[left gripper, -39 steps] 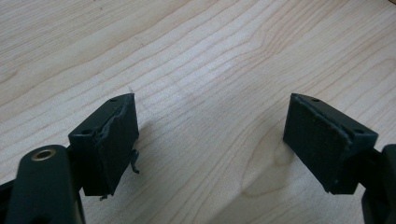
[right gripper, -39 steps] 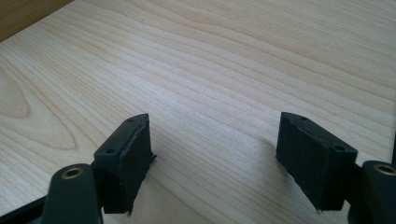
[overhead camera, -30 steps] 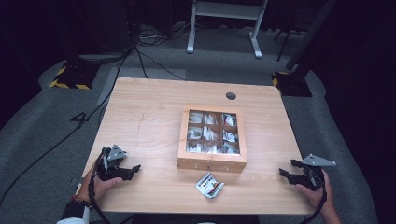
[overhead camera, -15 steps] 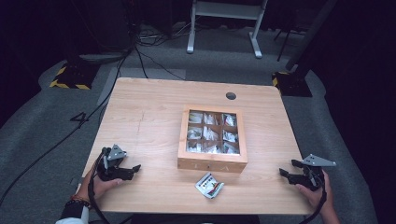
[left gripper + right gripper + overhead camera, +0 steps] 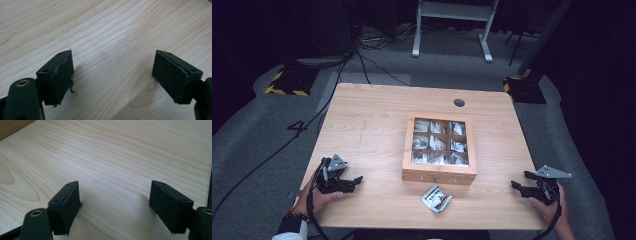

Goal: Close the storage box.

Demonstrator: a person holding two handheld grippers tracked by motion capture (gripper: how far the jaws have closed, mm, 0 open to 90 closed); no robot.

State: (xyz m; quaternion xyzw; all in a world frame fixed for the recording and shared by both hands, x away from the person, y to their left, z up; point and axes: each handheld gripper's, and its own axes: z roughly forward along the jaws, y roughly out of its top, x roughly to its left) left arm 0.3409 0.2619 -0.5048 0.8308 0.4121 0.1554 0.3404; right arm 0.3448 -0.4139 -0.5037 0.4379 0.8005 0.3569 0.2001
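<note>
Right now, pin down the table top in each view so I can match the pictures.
High view: the table top fills the middle, with the left claw and the right claw at its near corners.
Left gripper view: pale wood behind and between the open left claw's jaws.
Right gripper view: pale wood behind and between the open right claw's jaws.
Shared landmark: the pale streaked wood grain.

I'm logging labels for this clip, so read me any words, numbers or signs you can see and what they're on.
"TEA", faint and only just readable: front wall of the wooden box.
Print on the loose packet in front of the box: too small to read.
Packets inside the box: too blurred to read.
Table: no text.
</note>
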